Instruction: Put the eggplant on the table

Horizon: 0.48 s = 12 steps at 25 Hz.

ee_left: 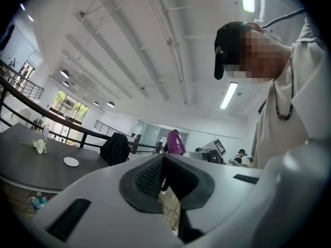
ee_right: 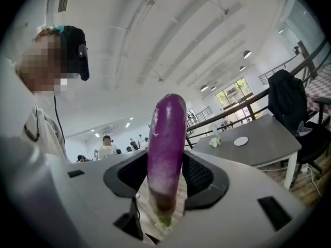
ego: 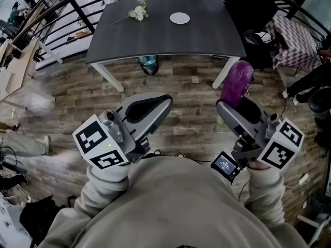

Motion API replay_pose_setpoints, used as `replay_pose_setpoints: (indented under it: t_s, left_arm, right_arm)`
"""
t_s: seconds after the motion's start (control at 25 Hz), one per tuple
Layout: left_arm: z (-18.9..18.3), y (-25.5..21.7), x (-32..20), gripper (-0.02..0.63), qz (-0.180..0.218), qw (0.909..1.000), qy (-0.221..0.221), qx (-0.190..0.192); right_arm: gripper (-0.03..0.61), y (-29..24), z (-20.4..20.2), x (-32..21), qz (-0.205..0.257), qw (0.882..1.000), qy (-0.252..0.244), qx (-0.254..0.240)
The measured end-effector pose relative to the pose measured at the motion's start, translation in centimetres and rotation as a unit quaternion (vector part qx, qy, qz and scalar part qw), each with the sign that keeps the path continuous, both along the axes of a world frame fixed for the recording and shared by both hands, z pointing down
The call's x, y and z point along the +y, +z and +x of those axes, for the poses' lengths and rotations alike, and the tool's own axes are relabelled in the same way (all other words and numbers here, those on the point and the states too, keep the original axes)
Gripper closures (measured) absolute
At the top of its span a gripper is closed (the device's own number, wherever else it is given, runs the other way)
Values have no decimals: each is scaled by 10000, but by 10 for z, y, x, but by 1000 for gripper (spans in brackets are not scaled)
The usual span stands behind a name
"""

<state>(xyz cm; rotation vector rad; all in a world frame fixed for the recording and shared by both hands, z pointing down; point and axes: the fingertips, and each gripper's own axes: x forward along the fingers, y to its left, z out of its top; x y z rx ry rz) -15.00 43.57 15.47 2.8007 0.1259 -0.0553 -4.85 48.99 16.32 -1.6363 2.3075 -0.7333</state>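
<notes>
A long purple eggplant [ego: 237, 82] stands upright between the jaws of my right gripper [ego: 232, 105], stem end down. In the right gripper view the pads press on both sides of the eggplant [ee_right: 166, 133], so the right gripper [ee_right: 166, 161] is shut on it. My left gripper [ego: 164, 101] is held beside it over the wooden floor, its jaws closed together with nothing between them [ee_left: 163, 159]. The dark grey table [ego: 155, 35] stands ahead of both grippers, some way off. From the left gripper view the eggplant [ee_left: 176, 142] shows as a purple shape off to the right.
On the table lie a white plate [ego: 179, 18] and a small bunch of white flowers [ego: 138, 13]. A black chair with a dark jacket [ego: 253, 9] stands at the table's right end, with a checked cloth [ego: 295, 40] beyond it. A blue object [ego: 148, 63] sits under the table. A railing runs behind.
</notes>
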Motion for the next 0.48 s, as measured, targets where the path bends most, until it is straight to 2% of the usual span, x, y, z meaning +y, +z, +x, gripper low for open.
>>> replay_pose_setpoints:
  t_s: [0.48]
  left_arm:
    - [-1, 15, -7, 609, -49, 9993, -243, -283]
  right_arm:
    - [367, 12, -1, -10, -13, 9991, -392, -137]
